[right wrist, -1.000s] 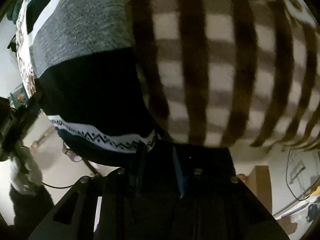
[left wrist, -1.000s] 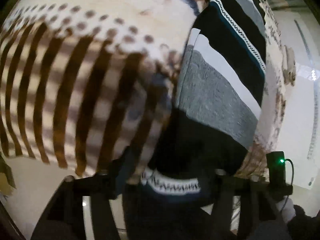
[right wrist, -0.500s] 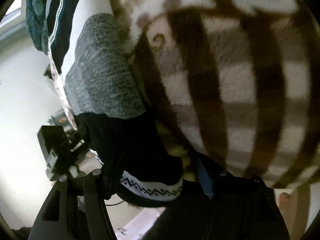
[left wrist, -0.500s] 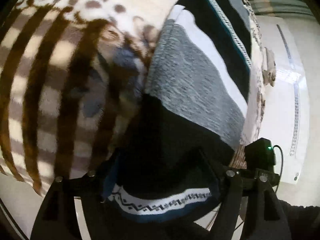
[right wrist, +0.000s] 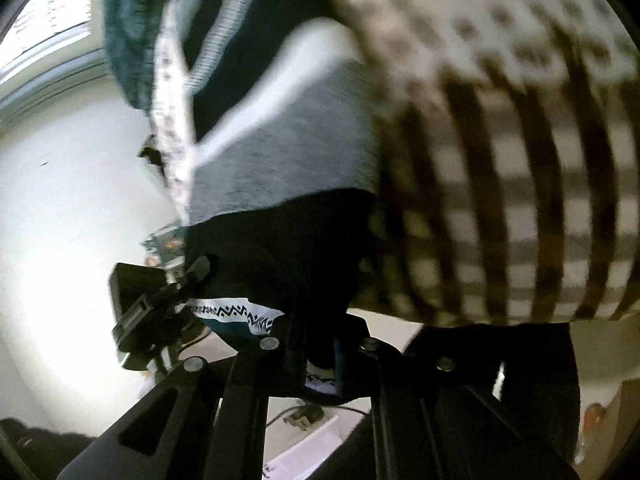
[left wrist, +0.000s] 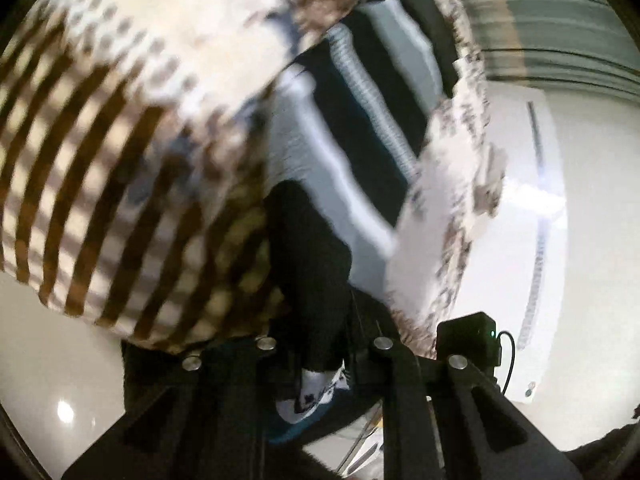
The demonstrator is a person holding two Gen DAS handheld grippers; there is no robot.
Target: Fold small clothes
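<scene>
A small knit garment [left wrist: 360, 168] with black, grey and white bands and a patterned white hem lies on a fleece blanket [left wrist: 100, 160] with brown stripes. My left gripper [left wrist: 324, 364] is shut on the garment's black hem end. In the right wrist view the same garment [right wrist: 288, 168] hangs from my right gripper [right wrist: 320, 360], which is shut on its hem. The other gripper [right wrist: 152, 312] shows at the left of that view. Both views are blurred.
The striped and dotted blanket [right wrist: 500, 180] fills the right side of the right wrist view. A white floor or wall [left wrist: 540, 240] lies beyond the blanket edge. Papers and a cable [right wrist: 304, 432] lie below.
Both grippers have lifted and swung with the garment's hem. The garment's black end has bunched narrow between the left fingers. The views have tilted.
</scene>
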